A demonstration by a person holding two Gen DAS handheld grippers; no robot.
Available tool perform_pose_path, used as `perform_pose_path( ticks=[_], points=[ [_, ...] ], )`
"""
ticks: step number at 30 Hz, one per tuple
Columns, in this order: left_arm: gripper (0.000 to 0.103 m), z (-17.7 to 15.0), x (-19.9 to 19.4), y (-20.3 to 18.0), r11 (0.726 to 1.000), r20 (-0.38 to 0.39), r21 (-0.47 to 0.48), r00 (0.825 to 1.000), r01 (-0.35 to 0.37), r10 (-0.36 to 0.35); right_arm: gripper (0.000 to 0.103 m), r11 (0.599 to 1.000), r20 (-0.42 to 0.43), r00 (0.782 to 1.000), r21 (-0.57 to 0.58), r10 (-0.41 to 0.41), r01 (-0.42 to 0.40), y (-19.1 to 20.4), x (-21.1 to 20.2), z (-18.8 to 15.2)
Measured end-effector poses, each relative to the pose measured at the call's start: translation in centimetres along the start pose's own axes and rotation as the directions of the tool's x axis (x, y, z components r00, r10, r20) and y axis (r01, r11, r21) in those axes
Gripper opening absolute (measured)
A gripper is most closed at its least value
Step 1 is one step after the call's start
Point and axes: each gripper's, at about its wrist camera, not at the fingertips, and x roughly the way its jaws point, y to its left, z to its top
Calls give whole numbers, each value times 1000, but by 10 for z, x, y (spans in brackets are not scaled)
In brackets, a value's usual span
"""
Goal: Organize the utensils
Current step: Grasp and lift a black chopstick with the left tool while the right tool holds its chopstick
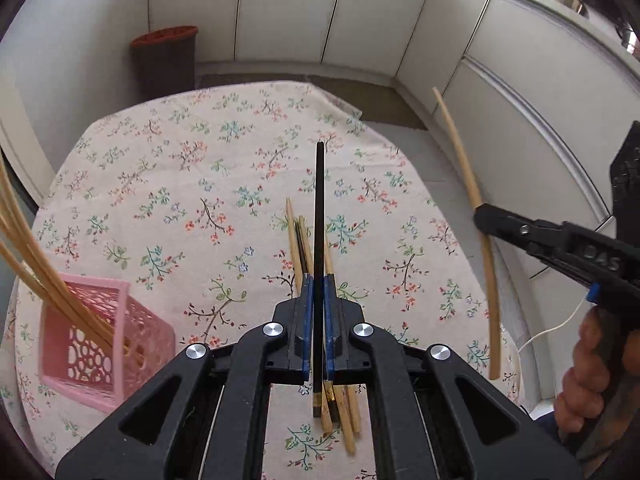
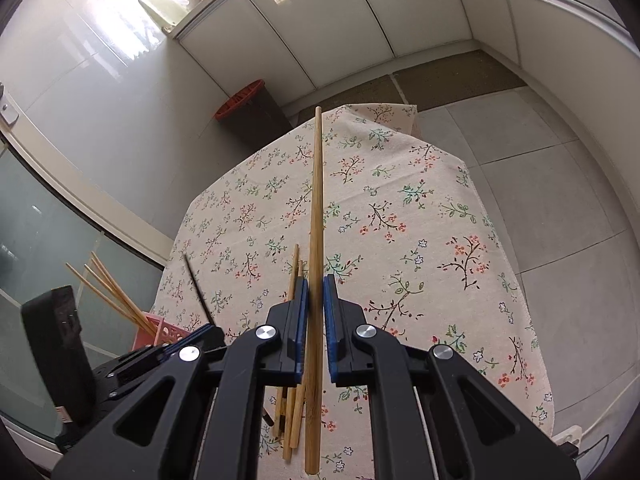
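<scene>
**Both tongs loaded, one chopstick each, above the pile**

Left gripper (image 1: pixel 319 284): pads together, clamped on a black chopstick (image 1: pixel 319 216) about a third of the way up from its butt, so most of its length runs forward along the fingers. Held off the cloth, directly over the loose chopstick pile (image 1: pixel 344 412).

Right gripper (image 2: pixel 316 284): pads pressed against a bamboo chopstick (image 2: pixel 316 200), gripped near mid-length; in the left wrist view it hangs in air beyond the table's right edge, steeply tilted.

Pile sits on the floral tablecloth (image 1: pixel 180 184) toward the near edge, mostly bamboo sticks with at least one more dark one. Pink basket (image 1: pixel 100 344) stands at the near-left corner, already holding several bamboo sticks (image 1: pixel 36 264) leaning out leftward.

Judgement: basket is the likely destination; the grips leave the free ends to lead into the opening.
</scene>
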Motion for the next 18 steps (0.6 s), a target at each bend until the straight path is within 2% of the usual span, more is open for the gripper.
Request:
perform_pose_path(
  ticks=[3, 7, 12, 15, 18],
  points=[
    [4, 2, -25, 3, 1000, 73, 2, 997, -16, 16, 8, 1000, 24, 1000, -15, 8, -8, 8, 0, 0],
    [4, 4, -54, 11, 999, 128, -13, 991, 36, -34, 8, 999, 67, 997, -46, 30, -27, 22, -2, 1],
    [4, 5, -97, 24, 994, 198, -12, 974, 112, -108, 8, 995, 111, 992, -90, 59, -50, 41, -1, 0],
    [4, 11, -125, 41, 992, 245, -29, 963, 127, -116, 8, 989, 151, 985, -128, 88, -69, 55, -3, -1],
    [4, 13, -149, 57, 996, 294, -29, 953, 88, -76, 8, 981, 195, 973, -173, 123, -89, 71, -5, -1]
  ],
)
